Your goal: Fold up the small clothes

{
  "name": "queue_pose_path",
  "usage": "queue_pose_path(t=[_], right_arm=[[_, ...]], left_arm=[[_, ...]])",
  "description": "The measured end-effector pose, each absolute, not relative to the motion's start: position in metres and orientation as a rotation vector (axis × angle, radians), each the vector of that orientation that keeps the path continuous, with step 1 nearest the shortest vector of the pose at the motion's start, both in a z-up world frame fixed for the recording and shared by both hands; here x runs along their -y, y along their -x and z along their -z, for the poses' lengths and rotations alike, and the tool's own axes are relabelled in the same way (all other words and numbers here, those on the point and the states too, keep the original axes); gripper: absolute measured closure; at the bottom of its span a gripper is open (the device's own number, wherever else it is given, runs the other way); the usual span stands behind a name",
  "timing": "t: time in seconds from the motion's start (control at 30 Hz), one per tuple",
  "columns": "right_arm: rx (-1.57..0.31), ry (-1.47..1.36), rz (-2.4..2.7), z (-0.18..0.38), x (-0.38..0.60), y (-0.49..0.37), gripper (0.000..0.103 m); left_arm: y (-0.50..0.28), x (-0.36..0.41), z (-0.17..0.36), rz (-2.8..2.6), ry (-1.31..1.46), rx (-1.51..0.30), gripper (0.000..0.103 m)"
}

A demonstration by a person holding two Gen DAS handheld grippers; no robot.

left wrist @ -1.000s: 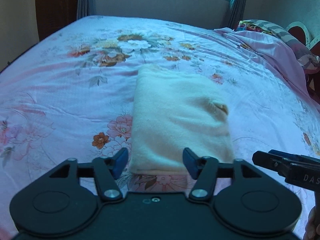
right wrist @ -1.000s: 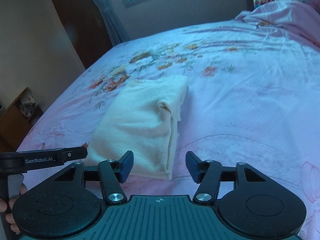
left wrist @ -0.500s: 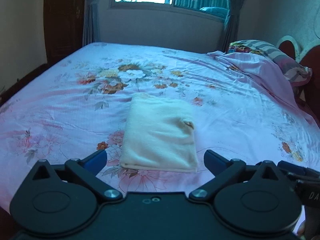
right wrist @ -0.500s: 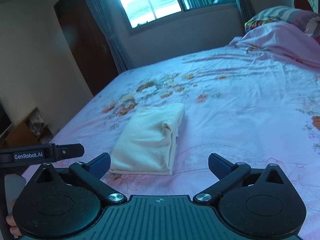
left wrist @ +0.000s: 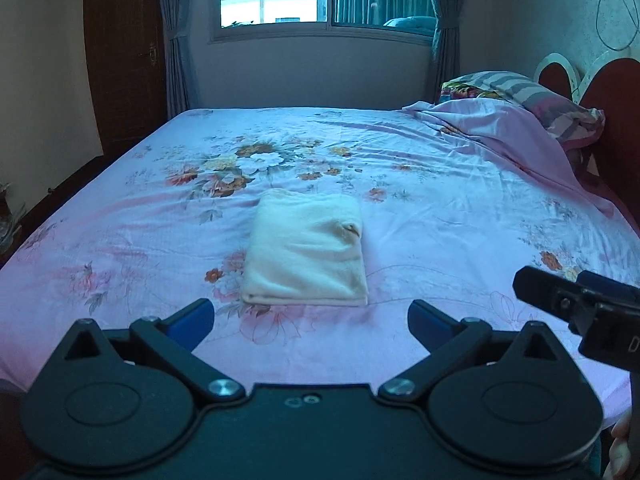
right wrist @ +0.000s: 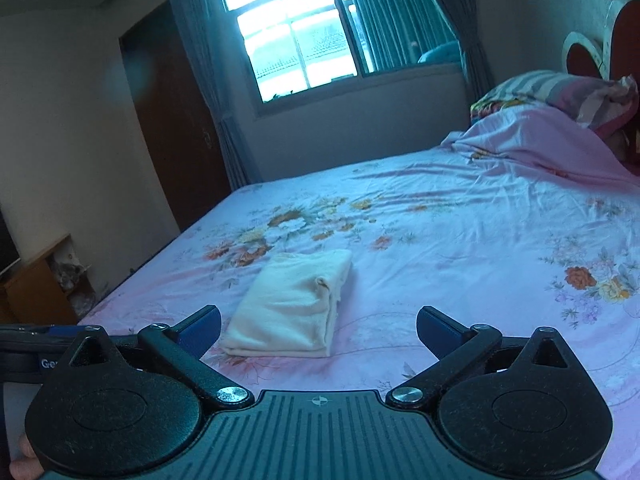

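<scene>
Currently both grippers stand with jaws spread wide and hold nothing. The left gripper (left wrist: 311, 320) has just been opening; its blue pads (left wrist: 192, 317) sit apart over the sheet (left wrist: 460, 208), with no cloth between them. The right gripper (right wrist: 319, 326) has likewise just been opening; its pads (right wrist: 436, 330) are clear of any object.

The cloth (left wrist: 306, 250) is a cream piece, folded into a neat rectangle. It lies flat on the floral sheet, near the middle of the bed and toward its near edge. In the left wrist view it lies ahead of the jaws, centred between them, not touched by either pad. In the right wrist view the cloth (right wrist: 294, 306) lies ahead and left of centre; its layered fold edges face right. Neither gripper contacts it.

The right gripper's body (left wrist: 580, 304) shows at the right edge of the left wrist view. A pillow (left wrist: 524, 96) rests at the headboard (left wrist: 616, 100), well apart from the cloth. A window (right wrist: 316, 36) stands in the far wall.
</scene>
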State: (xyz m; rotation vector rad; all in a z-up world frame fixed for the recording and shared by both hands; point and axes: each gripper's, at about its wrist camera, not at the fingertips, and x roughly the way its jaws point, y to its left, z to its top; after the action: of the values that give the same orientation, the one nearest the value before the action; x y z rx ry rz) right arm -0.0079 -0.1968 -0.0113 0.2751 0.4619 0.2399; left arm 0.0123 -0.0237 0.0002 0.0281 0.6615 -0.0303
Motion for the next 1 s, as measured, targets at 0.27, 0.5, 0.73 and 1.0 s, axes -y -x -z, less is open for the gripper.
queue_pose_path(t=[0.27,0.5,0.73,1.0], right_arm=[[-0.398,-0.214,-0.196,0.004,0.201,0.029,0.0],[-0.415,-0.245,-0.21,0.007,0.211,0.028,0.0],[-0.403,-0.259,-0.206,0.004,0.217,0.028,0.0],[-0.408,-0.249,-0.207,0.005,0.215,0.028,0.0]], left_arm=[[0.009,0.029,-0.003,-0.051,-0.043,-0.617,0.002],[0.013,0.038,-0.006,-0.045,-0.049,-0.616,0.002],[0.011,0.039,-0.006,-0.052,-0.049,-0.619,0.002],[0.009,0.042,-0.002,-0.053,-0.054,-0.626,0.002]])
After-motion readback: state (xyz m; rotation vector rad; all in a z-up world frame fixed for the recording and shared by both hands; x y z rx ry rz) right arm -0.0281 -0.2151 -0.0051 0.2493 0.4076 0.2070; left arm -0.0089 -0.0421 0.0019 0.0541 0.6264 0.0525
